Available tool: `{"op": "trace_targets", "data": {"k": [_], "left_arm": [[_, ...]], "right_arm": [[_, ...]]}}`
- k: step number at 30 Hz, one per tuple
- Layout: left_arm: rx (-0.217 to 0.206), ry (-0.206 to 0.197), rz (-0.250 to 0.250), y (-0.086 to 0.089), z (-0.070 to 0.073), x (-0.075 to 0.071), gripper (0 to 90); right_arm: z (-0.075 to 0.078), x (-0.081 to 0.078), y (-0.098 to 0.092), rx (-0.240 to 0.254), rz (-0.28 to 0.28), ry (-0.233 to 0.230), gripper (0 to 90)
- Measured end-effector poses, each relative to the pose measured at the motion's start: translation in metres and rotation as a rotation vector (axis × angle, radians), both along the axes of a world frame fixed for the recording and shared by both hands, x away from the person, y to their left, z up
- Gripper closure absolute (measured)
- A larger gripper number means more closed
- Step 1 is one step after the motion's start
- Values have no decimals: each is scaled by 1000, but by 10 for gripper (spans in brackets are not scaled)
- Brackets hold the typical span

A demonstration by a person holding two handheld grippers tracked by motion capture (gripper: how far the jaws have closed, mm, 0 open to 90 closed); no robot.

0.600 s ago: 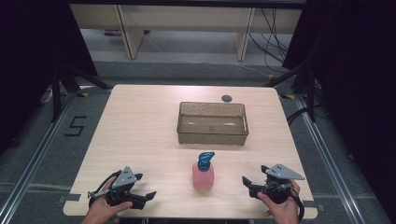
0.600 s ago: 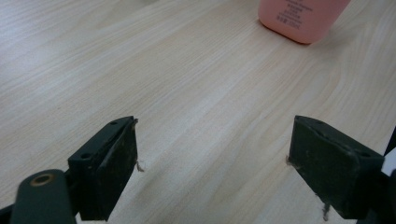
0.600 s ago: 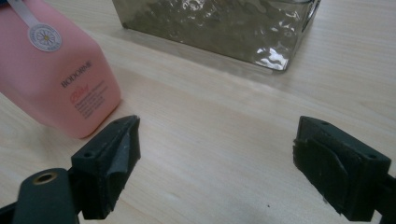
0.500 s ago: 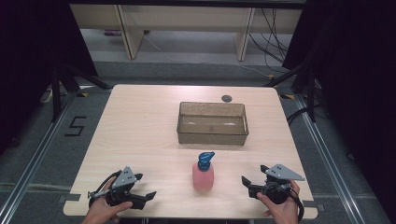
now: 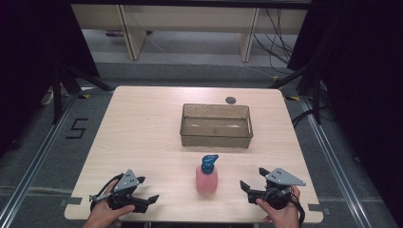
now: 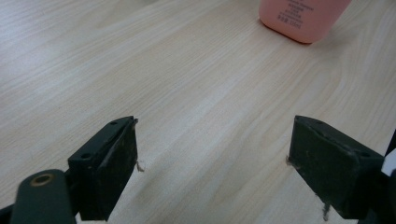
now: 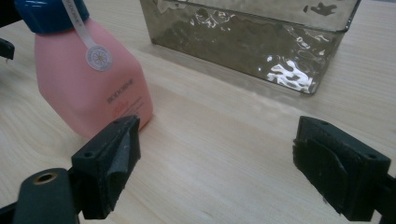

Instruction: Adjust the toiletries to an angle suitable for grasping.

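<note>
A pink bottle (image 5: 207, 178) with a blue pump top stands upright near the table's front edge; its base shows in the left gripper view (image 6: 301, 18) and its body in the right gripper view (image 7: 93, 79). Behind it sits a clear grey plastic bin (image 5: 216, 124), also in the right gripper view (image 7: 252, 39). My left gripper (image 5: 153, 198) rests low at the front left, open, nothing between its jaws (image 6: 212, 163). My right gripper (image 5: 245, 187) sits at the front right, open and empty (image 7: 215, 163), with the bottle just beyond its left jaw.
A small dark round disc (image 5: 231, 99) lies on the light wooden table (image 5: 142, 123) behind the bin. Shelving legs and cables stand on the floor beyond the far edge. A floor mark "5" (image 5: 76, 128) is left of the table.
</note>
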State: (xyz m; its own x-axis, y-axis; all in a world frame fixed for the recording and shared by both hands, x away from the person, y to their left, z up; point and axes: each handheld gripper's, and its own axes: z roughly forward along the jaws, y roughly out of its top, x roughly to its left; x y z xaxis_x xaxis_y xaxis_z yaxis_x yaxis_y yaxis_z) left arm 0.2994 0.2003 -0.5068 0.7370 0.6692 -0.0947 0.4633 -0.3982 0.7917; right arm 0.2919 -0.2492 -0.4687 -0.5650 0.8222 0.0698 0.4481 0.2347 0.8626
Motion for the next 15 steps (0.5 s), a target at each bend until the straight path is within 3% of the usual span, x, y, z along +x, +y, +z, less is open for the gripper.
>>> {"op": "trace_targets", "data": {"k": [2, 3, 4, 6, 8, 9, 10, 12, 14, 15], "left_arm": [[32, -3, -10, 2, 1, 1, 150], [32, -3, -10, 2, 1, 1, 149], [0, 0, -1, 0, 0, 0, 149], [1, 1, -1, 0, 0, 0, 150], [-1, 1, 0, 0, 0, 0, 150], [-2, 1, 1, 0, 0, 0, 150], [-1, 1, 0, 0, 0, 0, 150], [8, 0, -3, 0, 0, 0, 150], [32, -3, -11, 2, 1, 1, 150], [2, 0, -2, 0, 0, 0, 150]], "right_arm": [[1, -1, 2, 1, 3, -5, 157], [1, -1, 2, -4, 3, -20, 157], [1, -2, 4, 13, 7, -9, 157], [1, -3, 6, 25, 4, 15, 157], [1, -2, 7, 13, 27, -21, 157], [1, -4, 11, 52, 28, 6, 157], [2, -3, 10, 15, 48, -14, 157], [2, -5, 15, 43, 47, -13, 157], [4, -5, 16, 24, 70, -18, 157], [4, -6, 19, 40, 65, -26, 157]]}}
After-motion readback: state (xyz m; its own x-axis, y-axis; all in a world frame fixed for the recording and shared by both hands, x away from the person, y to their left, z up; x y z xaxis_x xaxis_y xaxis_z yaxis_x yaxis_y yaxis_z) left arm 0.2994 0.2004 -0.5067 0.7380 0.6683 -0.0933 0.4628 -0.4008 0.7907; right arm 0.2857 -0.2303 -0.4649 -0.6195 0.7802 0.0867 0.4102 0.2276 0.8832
